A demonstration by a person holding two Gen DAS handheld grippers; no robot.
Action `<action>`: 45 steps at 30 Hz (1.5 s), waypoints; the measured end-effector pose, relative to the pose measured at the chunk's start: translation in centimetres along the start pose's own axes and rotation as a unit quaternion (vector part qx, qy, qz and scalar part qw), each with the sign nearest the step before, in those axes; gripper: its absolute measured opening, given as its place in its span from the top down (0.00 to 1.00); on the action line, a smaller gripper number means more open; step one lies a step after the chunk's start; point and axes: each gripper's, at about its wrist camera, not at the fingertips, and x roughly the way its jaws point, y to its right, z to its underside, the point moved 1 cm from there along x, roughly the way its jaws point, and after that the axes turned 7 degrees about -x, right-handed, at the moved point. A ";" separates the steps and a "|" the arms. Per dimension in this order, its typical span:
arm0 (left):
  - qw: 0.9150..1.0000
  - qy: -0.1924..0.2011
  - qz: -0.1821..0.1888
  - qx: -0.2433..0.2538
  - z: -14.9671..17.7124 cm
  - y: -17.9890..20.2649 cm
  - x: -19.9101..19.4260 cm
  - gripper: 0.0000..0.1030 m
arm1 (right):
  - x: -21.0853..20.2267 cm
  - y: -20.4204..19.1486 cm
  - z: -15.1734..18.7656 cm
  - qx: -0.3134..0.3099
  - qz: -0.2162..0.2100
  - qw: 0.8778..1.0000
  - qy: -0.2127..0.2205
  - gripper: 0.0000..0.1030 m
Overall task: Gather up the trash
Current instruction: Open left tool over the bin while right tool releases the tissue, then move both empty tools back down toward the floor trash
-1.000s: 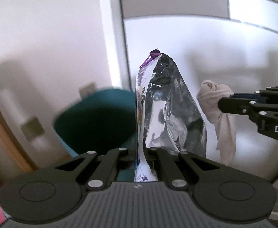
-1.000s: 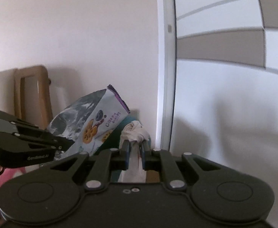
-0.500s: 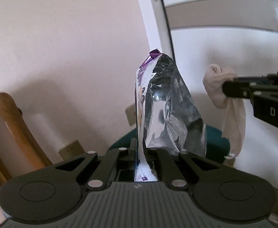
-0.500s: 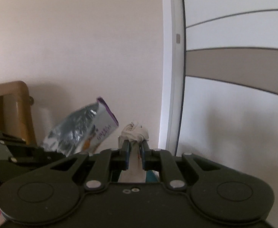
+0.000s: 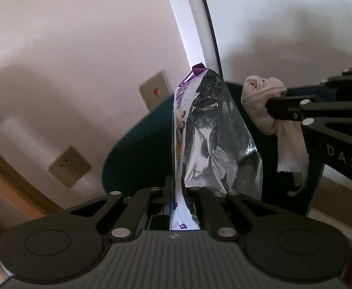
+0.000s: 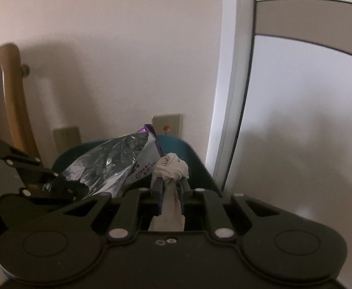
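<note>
My left gripper [image 5: 181, 189] is shut on a silver foil snack bag [image 5: 214, 139] with purple print, held upright over a dark teal trash bin [image 5: 137, 159]. My right gripper [image 6: 170, 185] is shut on a crumpled beige tissue [image 6: 172, 168], held just above the same bin [image 6: 195, 159]. In the left wrist view the right gripper [image 5: 270, 107] comes in from the right with the tissue [image 5: 265, 101] beside the bag. In the right wrist view the left gripper [image 6: 53, 180] holds the bag [image 6: 108, 166] to the left of the tissue.
The bin stands against a pale wall with wall sockets [image 5: 68, 167] and a switch plate [image 6: 167, 126]. A white door frame [image 6: 233, 96] rises right of the bin. A wooden chair [image 6: 9, 91] stands to the left.
Both grippers have tilted down and moved toward the teal bin, which now fills more of each view. The bag and tissue stay gripped.
</note>
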 end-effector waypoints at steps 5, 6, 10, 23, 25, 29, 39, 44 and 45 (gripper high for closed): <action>0.999 -0.043 0.015 0.022 0.4 0.1 1.2 0.99 | 0.6 -0.8 0.3 -0.016 -0.004 0.999 -0.028 0.85; 0.998 -0.048 0.017 0.026 0.4 0.2 1.3 0.99 | 0.6 -0.9 0.4 -0.018 -0.003 0.999 -0.031 0.84; 0.998 -0.055 0.017 0.033 0.3 0.4 1.6 0.99 | 0.7 -1.0 0.5 -0.014 0.001 0.999 -0.040 0.81; 0.998 -0.051 0.011 0.035 1.0 1.1 0.1 0.36 | -2.0 0.0 0.5 0.006 0.000 1.000 -0.029 0.65; 0.999 -0.038 0.007 0.035 1.1 1.2 -0.6 0.35 | -2.5 0.3 0.4 0.013 -0.002 1.000 -0.023 0.64; 0.999 -0.028 0.012 0.015 1.2 0.9 -2.2 0.33 | -5.0 1.1 0.9 0.026 -0.002 1.000 -0.011 0.60; 1.000 0.012 0.028 0.000 2.0 1.0 -8.0 0.21 | -11.7 2.6 3.7 0.053 -0.003 0.998 0.016 0.51; 0.998 0.029 0.041 -0.030 2.8 1.1 -10.7 0.21 | -15.2 3.2 5.9 0.052 -0.010 0.998 0.029 0.49; 0.998 0.036 0.044 -0.033 3.0 1.3 -11.4 0.20 | -15.8 3.4 6.5 0.051 -0.007 0.998 0.030 0.49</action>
